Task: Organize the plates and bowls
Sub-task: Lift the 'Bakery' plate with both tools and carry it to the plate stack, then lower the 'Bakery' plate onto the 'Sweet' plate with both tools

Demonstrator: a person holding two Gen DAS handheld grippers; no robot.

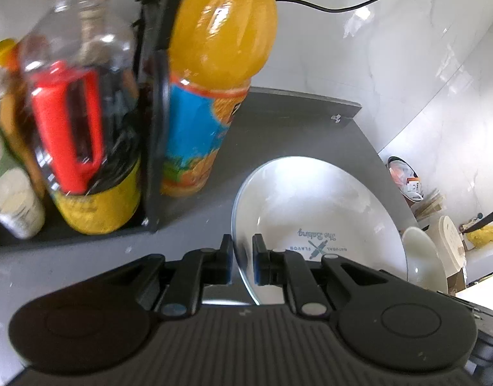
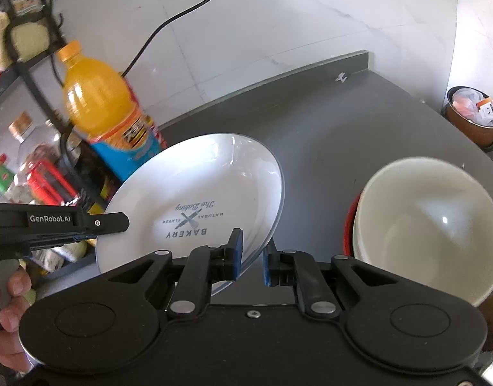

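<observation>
Between our left gripper's [image 1: 241,262] fingers sits the rim of the white bakery plate [image 1: 314,206], pinched narrow and held tilted above the grey counter [image 1: 294,122]. Our right gripper [image 2: 251,259] straddles the opposite rim, its fingers narrow, though we cannot tell whether its pads actually touch. Beyond the left fingers stands the orange juice bottle [image 1: 220,48]; right of the right fingers waits the cream bowl [image 2: 429,231]. With so thin a bite, the glazed rim could slip, or a swing could topple the bottle.
</observation>
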